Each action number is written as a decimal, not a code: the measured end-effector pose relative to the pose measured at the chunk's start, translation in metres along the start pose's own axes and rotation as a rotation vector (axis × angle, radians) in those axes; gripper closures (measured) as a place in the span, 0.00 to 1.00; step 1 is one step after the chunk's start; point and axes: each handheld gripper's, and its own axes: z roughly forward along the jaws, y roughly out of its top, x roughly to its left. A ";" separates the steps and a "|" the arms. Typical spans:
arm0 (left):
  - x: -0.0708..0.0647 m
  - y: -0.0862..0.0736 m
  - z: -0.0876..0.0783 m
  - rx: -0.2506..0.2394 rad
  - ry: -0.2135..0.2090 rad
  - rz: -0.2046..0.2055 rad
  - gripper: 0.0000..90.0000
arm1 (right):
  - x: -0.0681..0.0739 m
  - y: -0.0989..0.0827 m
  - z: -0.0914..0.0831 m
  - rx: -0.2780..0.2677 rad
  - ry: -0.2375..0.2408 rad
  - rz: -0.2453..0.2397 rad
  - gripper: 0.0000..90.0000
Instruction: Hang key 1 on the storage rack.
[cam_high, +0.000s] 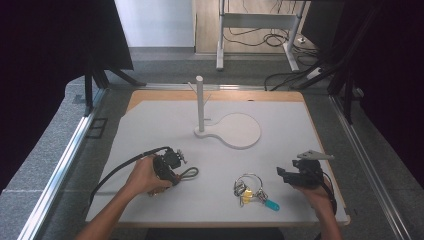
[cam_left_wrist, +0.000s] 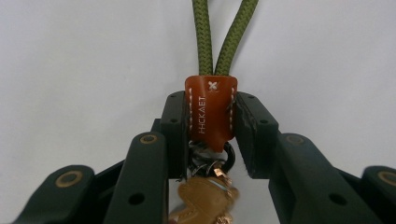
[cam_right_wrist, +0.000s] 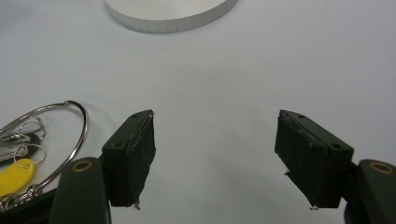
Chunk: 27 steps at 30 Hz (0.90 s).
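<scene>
On the near half of the white board (cam_high: 150, 130), the left gripper (cam_high: 172, 167) is clamping its jaws onto the brown leather tab (cam_left_wrist: 211, 112) of a keychain, both pads pressing the tab's sides. A green cord loop (cam_left_wrist: 224, 35) is running out past the jaw tips and lying flat on the board, while a tan key fob (cam_left_wrist: 205, 198) and dark metal ring are sitting back between the jaws. To the right, the right gripper (cam_high: 287, 175) is hovering low with its jaws standing wide apart and nothing between them. Just beside it, toward the left one, a bunch of silver key rings (cam_high: 248, 186) is lying with a yellow tag (cam_right_wrist: 16, 175) and a blue tag (cam_high: 271, 204). Farther back, a white peg stand (cam_high: 200, 105) is rising from its round base (cam_high: 240, 131).
</scene>
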 end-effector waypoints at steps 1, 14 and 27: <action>0.003 -0.001 -0.008 -0.041 -0.021 -0.008 0.74 | -0.001 0.000 0.000 0.000 -0.003 0.004 0.32; 0.029 -0.018 -0.058 -0.263 -0.095 -0.082 0.74 | -0.002 -0.002 0.001 0.007 -0.010 0.012 0.32; 0.045 -0.011 -0.079 -0.305 -0.132 -0.086 0.74 | -0.004 -0.003 0.002 0.013 -0.006 0.013 0.32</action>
